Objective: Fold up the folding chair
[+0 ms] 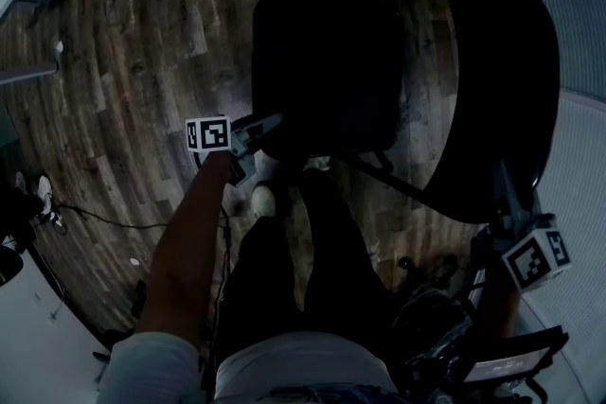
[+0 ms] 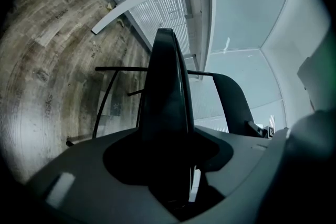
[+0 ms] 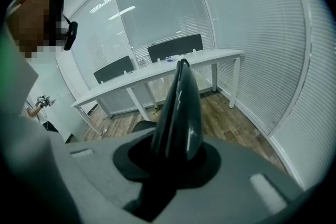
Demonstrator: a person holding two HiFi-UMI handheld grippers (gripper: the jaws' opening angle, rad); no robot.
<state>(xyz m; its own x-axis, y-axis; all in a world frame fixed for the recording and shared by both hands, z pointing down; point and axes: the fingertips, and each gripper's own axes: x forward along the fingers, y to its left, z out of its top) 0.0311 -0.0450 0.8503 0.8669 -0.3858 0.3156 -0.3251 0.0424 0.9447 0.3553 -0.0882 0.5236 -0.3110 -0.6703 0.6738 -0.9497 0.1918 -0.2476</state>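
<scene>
We hold the black folding chair [image 1: 331,109], unfolded on the wood floor [image 1: 123,61].
Its flat seat [image 1: 322,52] lies beside the tall curved backrest [image 1: 502,80]. Our left tongs [image 1: 265,125] are clamped on the seat's near corner, and our right tongs [image 1: 500,194] on the backrest's near edge. The left gripper view shows thin frame rods [image 2: 126,68] that the seat covers from above. The right gripper view shows a long white table [image 3: 157,73].
</scene>
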